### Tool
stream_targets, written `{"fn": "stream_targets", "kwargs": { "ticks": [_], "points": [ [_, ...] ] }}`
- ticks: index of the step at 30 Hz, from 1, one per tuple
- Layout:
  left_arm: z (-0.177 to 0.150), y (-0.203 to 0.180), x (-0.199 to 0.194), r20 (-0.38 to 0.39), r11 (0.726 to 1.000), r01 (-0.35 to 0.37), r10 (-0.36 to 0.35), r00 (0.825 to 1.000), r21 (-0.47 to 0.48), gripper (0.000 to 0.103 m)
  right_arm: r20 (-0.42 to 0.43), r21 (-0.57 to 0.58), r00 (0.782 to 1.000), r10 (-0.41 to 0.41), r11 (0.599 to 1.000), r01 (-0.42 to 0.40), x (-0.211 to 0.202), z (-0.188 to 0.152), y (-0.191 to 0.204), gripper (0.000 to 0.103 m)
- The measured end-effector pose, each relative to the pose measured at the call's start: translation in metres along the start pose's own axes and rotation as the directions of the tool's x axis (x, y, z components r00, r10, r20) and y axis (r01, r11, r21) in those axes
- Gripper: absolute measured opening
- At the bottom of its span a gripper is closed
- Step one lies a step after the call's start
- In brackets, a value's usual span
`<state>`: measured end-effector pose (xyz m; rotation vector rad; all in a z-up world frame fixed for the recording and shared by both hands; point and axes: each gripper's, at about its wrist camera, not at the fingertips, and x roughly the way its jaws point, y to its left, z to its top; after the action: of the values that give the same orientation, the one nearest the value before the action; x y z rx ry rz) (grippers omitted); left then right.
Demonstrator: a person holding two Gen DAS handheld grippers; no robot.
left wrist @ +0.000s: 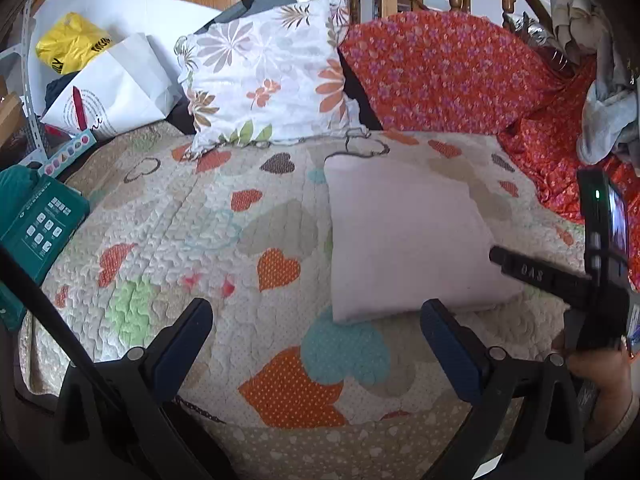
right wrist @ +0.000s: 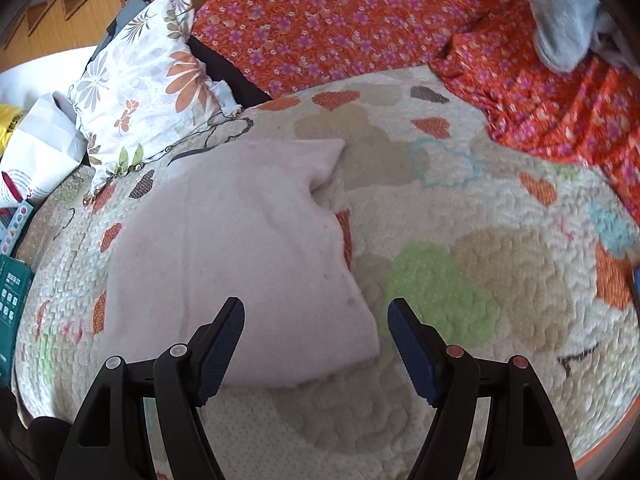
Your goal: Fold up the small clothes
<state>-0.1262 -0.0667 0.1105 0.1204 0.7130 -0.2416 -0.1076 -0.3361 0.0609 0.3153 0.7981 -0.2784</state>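
Pink folded garment [left wrist: 404, 236] lies flat on the heart-patterned quilt [left wrist: 224, 240], in front of a floral cushion [left wrist: 264, 76] and an orange flowered cover [left wrist: 448, 72]. Left gripper [left wrist: 316, 328] hangs spread wide and empty above the quilt, near the garment's front corner. Right gripper [right wrist: 316, 320] also stands released, its jaws straddling the garment's near corner without closing on it. White paper bag [left wrist: 116, 88] sits at far left.
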Motion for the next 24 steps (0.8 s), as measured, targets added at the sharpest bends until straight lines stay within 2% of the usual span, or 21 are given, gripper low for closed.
{"fn": "stream_targets", "kwargs": {
  "ticks": [4, 8, 10, 19, 24],
  "points": [
    [-0.006, 0.003, 0.005, -0.028, 1.0, -0.017, 0.017, 0.999, -0.014, 0.103, 0.008, -0.08, 1.0, 0.014, 0.997, -0.014, 0.011, 0.01, 0.021, 0.077],
    [-0.009, 0.008, 0.009, -0.058, 0.999, -0.028, 0.026, 0.998, -0.033, 0.103, -0.078, -0.117, 0.996, 0.031, 0.992, -0.04, 0.04, 0.006, 0.03, 0.048],
    [-0.01, 0.009, 0.01, -0.066, 0.999, -0.033, 0.03, 0.997, -0.041, 0.103, -0.124, -0.108, 0.992, 0.036, 0.993, -0.049, 0.051, -0.002, 0.027, 0.048],
    [-0.012, 0.003, 0.014, -0.097, 0.999, -0.038, 0.034, 0.995, -0.033, 0.103, -0.166, -0.147, 0.986, 0.022, 0.988, -0.047, 0.026, -0.028, 0.027, 0.047],
    [-0.018, -0.003, 0.015, -0.134, 0.999, -0.051, 0.049, 0.99, -0.013, 0.103, -0.157, -0.07, 0.985, 0.07, 0.994, -0.081, 0.006, -0.037, 0.011, 0.048]
  ]
}}
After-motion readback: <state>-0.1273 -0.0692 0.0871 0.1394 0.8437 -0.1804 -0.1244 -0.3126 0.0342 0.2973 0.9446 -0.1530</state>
